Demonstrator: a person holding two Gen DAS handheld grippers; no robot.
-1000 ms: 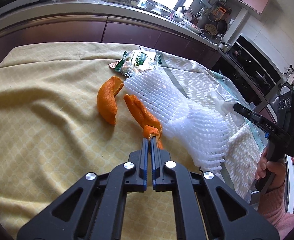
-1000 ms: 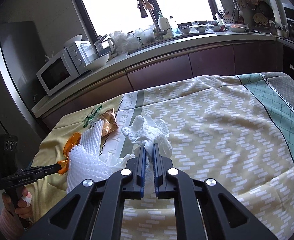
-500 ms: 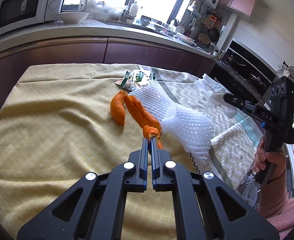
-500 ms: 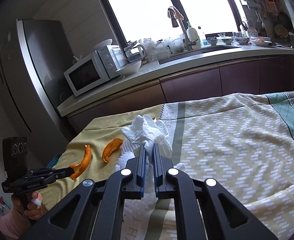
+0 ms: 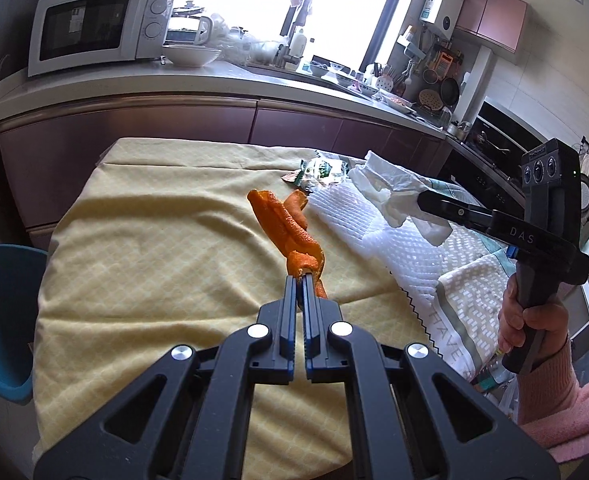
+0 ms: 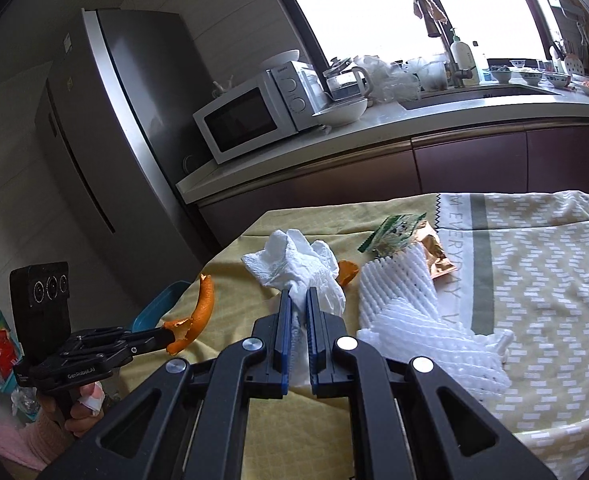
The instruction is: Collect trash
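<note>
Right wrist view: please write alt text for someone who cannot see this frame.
The right gripper is shut on a crumpled white tissue above a yellow tablecloth. At lower left, the left gripper holds a strip of orange peel; white foam netting and a green snack wrapper lie on the cloth.

Each fisheye sits close behind its own claw, looking forward along the fingers over the cloth-covered desk [image 5: 142, 248], and each catches the other claw alongside, sharing the microwave [image 6: 250, 114] ahead.

On the tabletop [image 5: 142, 264], a foam net [image 6: 406, 304] lies right of a peel piece [image 6: 348, 272]; a snack wrapper [image 6: 398, 230] sits behind both, a bin [image 5: 2, 320] left below the edge.
</note>
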